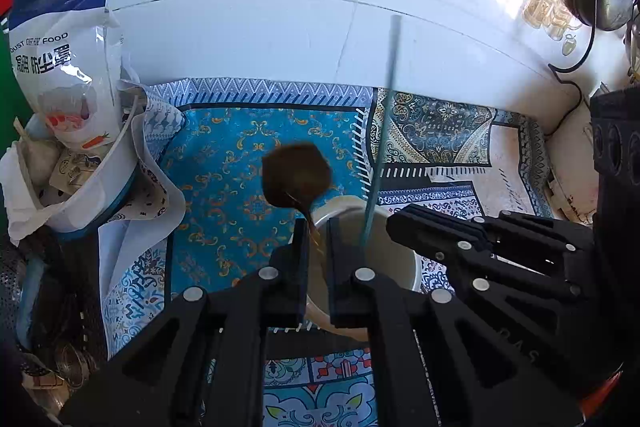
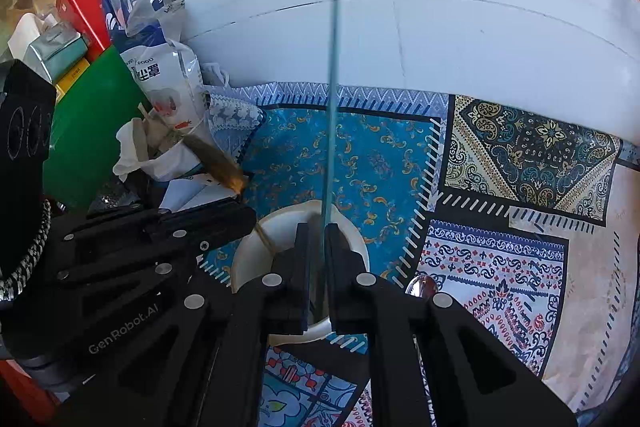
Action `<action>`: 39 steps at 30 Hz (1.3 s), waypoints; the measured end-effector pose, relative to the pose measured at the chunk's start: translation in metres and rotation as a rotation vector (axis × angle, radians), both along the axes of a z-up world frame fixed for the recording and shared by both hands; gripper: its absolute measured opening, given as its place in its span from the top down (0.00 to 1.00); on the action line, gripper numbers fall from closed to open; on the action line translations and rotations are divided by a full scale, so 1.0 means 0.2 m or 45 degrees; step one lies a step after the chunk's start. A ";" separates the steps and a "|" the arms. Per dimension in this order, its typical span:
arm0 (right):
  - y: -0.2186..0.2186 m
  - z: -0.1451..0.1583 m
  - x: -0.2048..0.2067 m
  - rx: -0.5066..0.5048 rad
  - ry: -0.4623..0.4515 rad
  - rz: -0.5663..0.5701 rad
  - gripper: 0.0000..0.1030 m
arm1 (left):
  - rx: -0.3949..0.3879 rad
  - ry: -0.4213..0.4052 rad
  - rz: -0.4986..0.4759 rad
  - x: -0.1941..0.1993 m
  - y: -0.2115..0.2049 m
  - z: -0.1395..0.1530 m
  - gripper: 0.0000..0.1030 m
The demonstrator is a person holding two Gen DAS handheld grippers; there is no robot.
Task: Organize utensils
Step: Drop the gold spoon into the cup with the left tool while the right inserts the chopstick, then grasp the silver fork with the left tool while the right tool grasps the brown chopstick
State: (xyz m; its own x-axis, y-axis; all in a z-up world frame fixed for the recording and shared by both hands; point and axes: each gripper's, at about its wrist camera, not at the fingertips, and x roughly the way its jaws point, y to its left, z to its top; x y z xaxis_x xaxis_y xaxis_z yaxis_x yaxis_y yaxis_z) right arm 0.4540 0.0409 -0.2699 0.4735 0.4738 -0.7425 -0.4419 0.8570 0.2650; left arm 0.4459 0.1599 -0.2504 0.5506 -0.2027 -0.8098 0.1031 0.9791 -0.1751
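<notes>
A brown spoon (image 1: 297,175) is grasped by its thin handle in the left claw (image 1: 318,247), the claw clenched on the handle and the bowl of the spoon raised beyond the fingertips. Directly under that claw a cream cup (image 1: 394,259) is seen standing on the patterned cloth (image 1: 224,163) that covers the tabletop. A slim blue-green stick (image 2: 331,115) is gripped upright in the right claw (image 2: 319,247), its lower end reaching down into the cream cup (image 2: 256,251), whose rim is seen just under the fingertips. In the right wrist view the left claw (image 2: 244,203) is seen just beside, at the left rim of the cup, with the brown spoon (image 2: 216,163) slanting up and away from it. A small shiny metal spoon bowl (image 2: 422,285) is partly seen on the cloth right of the cup. Bags and boxes (image 2: 92,39) are stacked against the white tiled wall (image 2: 440,27) at the left.
</notes>
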 end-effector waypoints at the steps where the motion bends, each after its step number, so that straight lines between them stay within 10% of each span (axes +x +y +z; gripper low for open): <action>1: 0.00 0.00 0.00 0.000 0.007 0.001 0.89 | -0.002 -0.002 0.005 -0.01 0.00 0.01 0.95; 20: -0.62 0.24 -0.38 -0.100 -0.133 -0.193 0.79 | 0.065 -0.099 -0.083 -0.35 -0.45 0.21 0.93; 39: -1.28 -0.12 -0.75 -0.270 0.084 -0.372 0.79 | 0.119 0.288 -0.399 -0.68 -1.18 -0.35 0.93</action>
State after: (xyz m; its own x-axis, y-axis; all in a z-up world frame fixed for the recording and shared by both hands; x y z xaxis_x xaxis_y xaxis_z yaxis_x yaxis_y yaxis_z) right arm 0.3034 -0.2148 -0.2948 0.5138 0.1577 -0.8433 -0.1579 0.9836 0.0877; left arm 0.3090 -0.0761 -0.3194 0.2793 -0.2522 -0.9265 0.3683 0.9192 -0.1392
